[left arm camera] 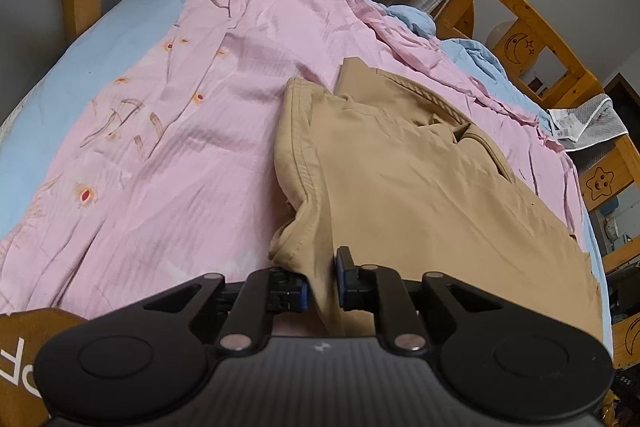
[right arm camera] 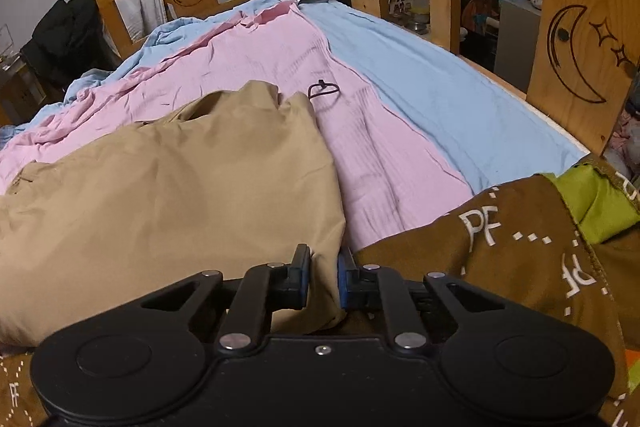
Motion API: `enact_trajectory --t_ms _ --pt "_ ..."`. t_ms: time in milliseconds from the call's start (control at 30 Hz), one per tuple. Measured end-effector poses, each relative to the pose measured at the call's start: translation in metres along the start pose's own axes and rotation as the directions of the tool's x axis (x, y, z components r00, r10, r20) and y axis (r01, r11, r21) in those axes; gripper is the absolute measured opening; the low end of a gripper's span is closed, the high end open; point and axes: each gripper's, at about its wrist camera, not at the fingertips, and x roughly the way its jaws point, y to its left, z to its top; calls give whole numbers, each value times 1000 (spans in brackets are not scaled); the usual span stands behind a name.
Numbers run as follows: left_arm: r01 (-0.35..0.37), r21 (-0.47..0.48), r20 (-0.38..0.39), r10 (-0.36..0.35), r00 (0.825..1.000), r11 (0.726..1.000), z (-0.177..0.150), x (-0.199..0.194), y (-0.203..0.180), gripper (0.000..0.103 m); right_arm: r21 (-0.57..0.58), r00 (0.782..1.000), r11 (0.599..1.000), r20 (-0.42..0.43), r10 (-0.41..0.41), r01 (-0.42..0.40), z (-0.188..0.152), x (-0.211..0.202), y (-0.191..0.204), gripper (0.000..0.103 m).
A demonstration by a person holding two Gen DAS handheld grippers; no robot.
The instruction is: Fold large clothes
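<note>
1. Both grippers sit at the near edge of the tan trousers (left arm camera: pixel 420 195), lying on the pink sheet (left arm camera: pixel 180 131).
2. Left gripper (left arm camera: pixel 322 281) pinches the left corner; right gripper (right arm camera: pixel 323 281) pinches the right.
3. Trousers stretch away from the fingers, so folding goes forward.

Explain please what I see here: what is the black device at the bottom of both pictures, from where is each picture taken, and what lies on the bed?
Each black device is a hand-held tool with two fingers; a person carries one in each hand, and a camera on each looks forward along its fingers. One picture comes from the left gripper, the other from the right gripper. On the bed lie a pink sheet over a blue sheet, and on top a tan garment. Both grippers pinch the near edge of this garment, one at each side.
</note>
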Motion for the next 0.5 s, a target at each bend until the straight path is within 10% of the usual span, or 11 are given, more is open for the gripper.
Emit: enact_trajectory --t_ms 100,233,500 --pt "16 -10 -1 -16 1000 1000 -1 -2 3 17 -146 993 987 107 -45 61 17 -24 17 24" --pt "57 -34 6 -57 998 998 -2 -3 6 45 -434 948 897 311 64 81 42 -47 65 55" --pt "87 -63 75 -82 994 994 -21 -4 -8 84 -578 919 808 250 305 -111 37 40 187 67"
